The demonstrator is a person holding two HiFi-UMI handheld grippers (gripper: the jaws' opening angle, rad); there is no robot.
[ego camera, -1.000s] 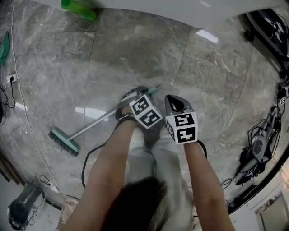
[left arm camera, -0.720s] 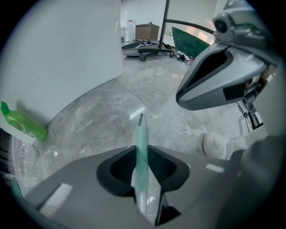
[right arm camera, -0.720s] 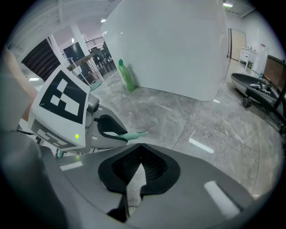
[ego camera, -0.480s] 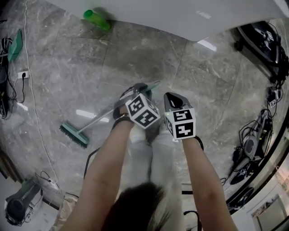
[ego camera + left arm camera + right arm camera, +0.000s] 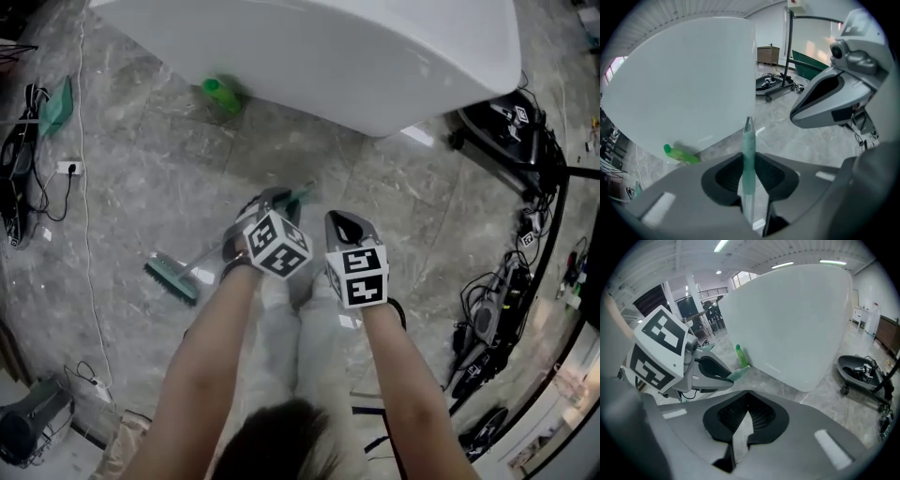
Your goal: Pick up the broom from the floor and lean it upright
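Note:
The broom has a green brush head (image 5: 172,278) low at the left, and a thin metal handle rising to the right towards a green grip end (image 5: 298,195). My left gripper (image 5: 275,199) is shut on that handle near the grip. In the left gripper view the green grip (image 5: 749,154) stands up between the jaws. My right gripper (image 5: 340,218) hangs just right of the left one, off the broom. Its pads (image 5: 746,401) meet with nothing between them. From the right gripper view I see the left gripper (image 5: 708,370) with the grip tip (image 5: 739,374) poking out.
A big white table (image 5: 328,47) fills the top of the head view, with a green bottle (image 5: 222,94) lying on the floor at its edge. Cables and a wall socket (image 5: 67,169) run along the left. Wheeled equipment (image 5: 511,131) and more cables stand at the right.
Both grippers have risen, and the handle end went up with the left one. The brush head has slid right, closer to the person's feet. The right gripper stayed beside the left.

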